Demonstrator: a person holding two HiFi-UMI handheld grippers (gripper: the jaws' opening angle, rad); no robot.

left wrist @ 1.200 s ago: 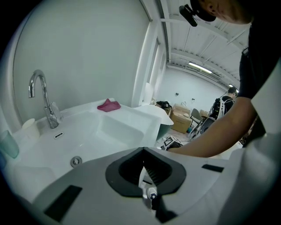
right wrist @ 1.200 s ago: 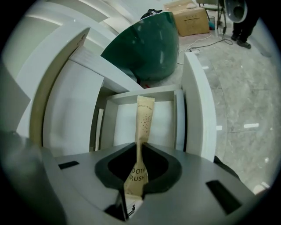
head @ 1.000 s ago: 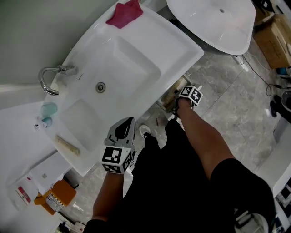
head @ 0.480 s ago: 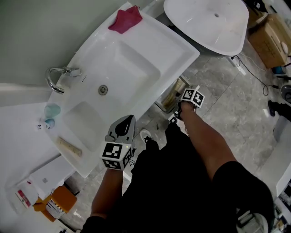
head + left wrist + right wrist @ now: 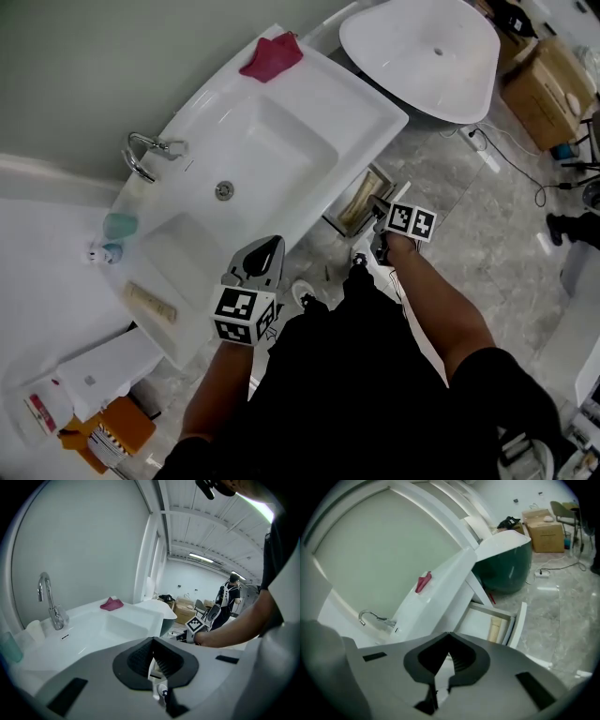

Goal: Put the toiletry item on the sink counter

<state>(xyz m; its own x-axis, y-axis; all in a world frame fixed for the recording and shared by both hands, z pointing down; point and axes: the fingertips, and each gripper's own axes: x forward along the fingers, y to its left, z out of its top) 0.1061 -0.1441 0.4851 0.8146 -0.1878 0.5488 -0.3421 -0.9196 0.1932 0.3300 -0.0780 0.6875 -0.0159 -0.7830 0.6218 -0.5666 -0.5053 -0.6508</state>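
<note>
Head view: right gripper (image 5: 379, 212) has been lifted off the open drawer (image 5: 352, 208) under the sink counter (image 5: 366, 98). Left gripper (image 5: 265, 251) is held at the counter's front edge. A beige tube (image 5: 150, 302) is seen lying on the counter's left end.

Left gripper view: jaws together, nothing plainly gripped.

Right gripper view: jaws just closed, nothing betw. them. A second tube (image 5: 497, 629) is left in the drawer, so prob. no pick was made this time.

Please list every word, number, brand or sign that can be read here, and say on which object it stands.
No text is readable.
White bottle: red label, too small.
Orange box: printed label, blurred.
Marker cube: black-and-white squares only, no letters.
</note>
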